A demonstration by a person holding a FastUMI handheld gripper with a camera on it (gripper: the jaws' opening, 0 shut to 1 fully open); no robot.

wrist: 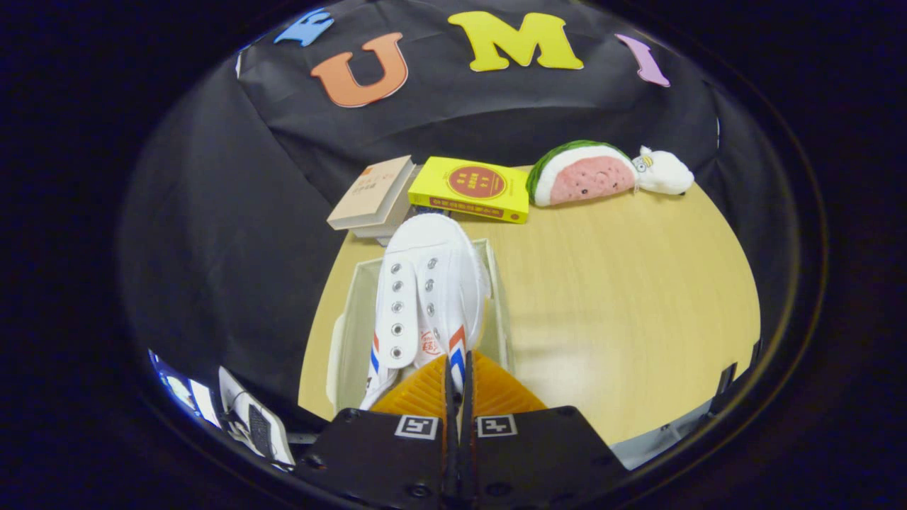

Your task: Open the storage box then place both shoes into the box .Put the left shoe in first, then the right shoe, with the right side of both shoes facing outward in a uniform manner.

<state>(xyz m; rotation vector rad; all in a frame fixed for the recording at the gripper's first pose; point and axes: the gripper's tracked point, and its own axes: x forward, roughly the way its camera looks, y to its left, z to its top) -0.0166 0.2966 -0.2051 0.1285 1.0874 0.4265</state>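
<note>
A white canvas shoe with red and blue side stripes (429,283) is held by its rear edge between the nearly closed fingers of the gripper (458,379), toe pointing to 12 o'clock. It is seen over the open white storage box (354,312) on the pale wooden table (623,297). Beyond, at 12 o'clock, a yellow book (471,188) is seen; at 1 o'clock, a watermelon-slice plush (582,173).
</note>
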